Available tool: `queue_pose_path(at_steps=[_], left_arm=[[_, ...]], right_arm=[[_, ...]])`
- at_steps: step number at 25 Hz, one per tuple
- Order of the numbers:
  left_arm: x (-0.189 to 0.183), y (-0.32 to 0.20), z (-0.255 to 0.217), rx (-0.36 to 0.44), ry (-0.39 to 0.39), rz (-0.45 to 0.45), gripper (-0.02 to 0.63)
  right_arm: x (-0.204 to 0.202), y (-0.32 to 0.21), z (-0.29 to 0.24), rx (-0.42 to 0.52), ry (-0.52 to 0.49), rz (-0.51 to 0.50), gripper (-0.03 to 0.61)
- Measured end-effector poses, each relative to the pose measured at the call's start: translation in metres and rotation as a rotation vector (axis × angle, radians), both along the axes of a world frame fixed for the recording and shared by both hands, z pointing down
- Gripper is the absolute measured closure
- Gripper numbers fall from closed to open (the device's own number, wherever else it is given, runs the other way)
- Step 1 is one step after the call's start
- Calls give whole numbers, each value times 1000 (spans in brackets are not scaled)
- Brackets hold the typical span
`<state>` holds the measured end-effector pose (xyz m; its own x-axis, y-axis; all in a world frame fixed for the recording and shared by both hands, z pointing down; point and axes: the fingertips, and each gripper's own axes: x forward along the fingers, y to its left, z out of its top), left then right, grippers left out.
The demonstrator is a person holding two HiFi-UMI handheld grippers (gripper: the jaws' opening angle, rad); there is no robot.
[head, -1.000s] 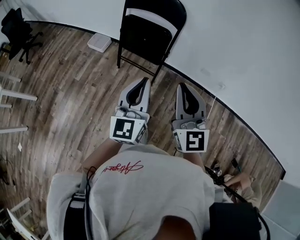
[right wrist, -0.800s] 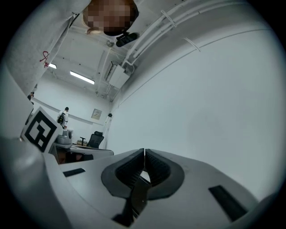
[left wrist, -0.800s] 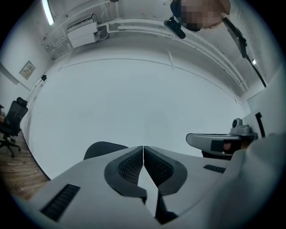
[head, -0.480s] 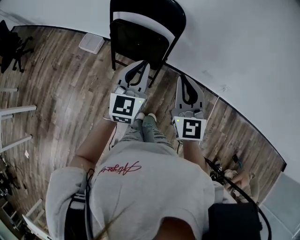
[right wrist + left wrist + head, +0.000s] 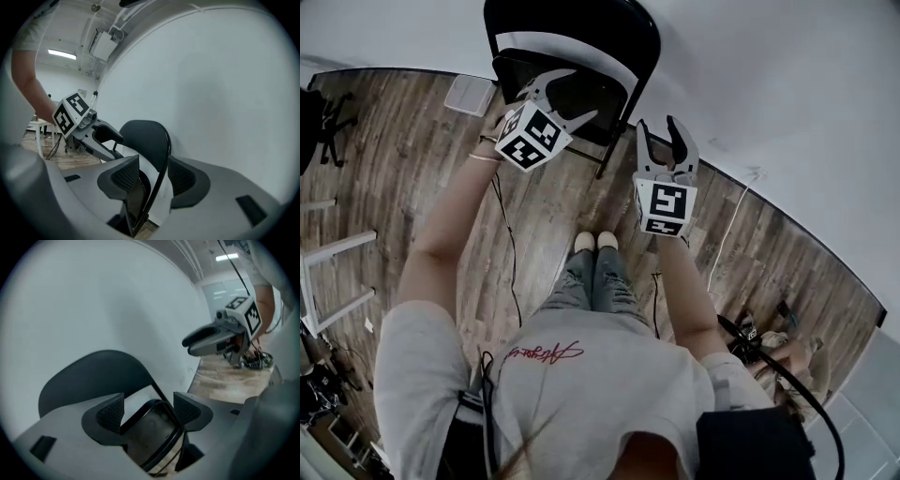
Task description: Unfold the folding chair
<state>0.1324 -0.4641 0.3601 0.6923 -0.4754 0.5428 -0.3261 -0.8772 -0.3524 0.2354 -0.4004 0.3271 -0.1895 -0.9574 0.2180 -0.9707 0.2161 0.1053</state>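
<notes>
A black folding chair (image 5: 574,42) leans folded against the white wall at the top of the head view. My left gripper (image 5: 571,95) is out in front of its seat panel, rolled to one side, its jaws just opened. In the left gripper view the chair's seat edge (image 5: 157,434) shows in the gap of my left gripper (image 5: 149,411), untouched by the pads. My right gripper (image 5: 659,127) hangs by the chair's right side, its jaws also just opened. In the right gripper view the chair's frame tube (image 5: 161,164) runs through the gap of my right gripper (image 5: 154,176), free of the pads.
A flat white box (image 5: 471,94) lies on the wood floor by the wall, left of the chair. An office chair (image 5: 317,127) and white table legs (image 5: 337,255) stand at the left. Cables (image 5: 748,328) trail at the right. The person's feet (image 5: 592,242) are just behind the chair.
Both grippers have moved forward to the chair. Their jaws were shut and now stand apart. The left gripper has rolled sideways. The person has stepped closer.
</notes>
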Motion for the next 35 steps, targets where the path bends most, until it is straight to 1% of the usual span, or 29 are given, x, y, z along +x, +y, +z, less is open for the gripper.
queue_pose_path(at_steps=[3, 5, 8, 11, 13, 14, 15, 18, 22, 23, 24, 25, 28, 31, 35], left_arm=[[-4, -38, 54, 0, -274, 113, 287], [-8, -60, 84, -13, -414, 157, 287], [-6, -81, 110, -25, -555, 228, 287], [-5, -86, 131, -23, -710, 349, 287], [-6, -85, 148, -26, -817, 433, 287], [-7, -84, 156, -28, -852, 462, 287], [-7, -84, 162, -31, -874, 481, 287], [-5, -88, 170, -19, -898, 508, 290], [-6, -92, 187, 49, -1005, 579, 291], [-5, -93, 191, 55, -1011, 579, 300], [-3, -94, 194, 55, -1002, 569, 335], [0, -95, 194, 53, -984, 555, 384], [5, -98, 191, 70, -935, 520, 421], [5, -98, 188, 91, -923, 492, 431], [3, -92, 186, 106, -924, 486, 433]], right_arm=[[10, -31, 35, -63, -8, 49, 399], [16, -49, 58, -110, -36, 83, 397], [23, -72, 86, -176, -83, 118, 397], [25, -93, 109, -231, -125, 132, 396], [24, -105, 121, -260, -127, 134, 396], [22, -110, 127, -270, -122, 131, 396], [20, -115, 131, -277, -114, 128, 396], [18, -129, 140, -292, -93, 124, 396], [17, -140, 147, -297, -74, 127, 396], [15, -143, 147, -293, -56, 122, 400], [14, -145, 147, -289, -41, 119, 431], [13, -147, 147, -285, -36, 118, 439], [14, -149, 146, -269, -39, 131, 446], [14, -149, 144, -259, -18, 140, 446], [14, -147, 144, -263, -9, 115, 446]])
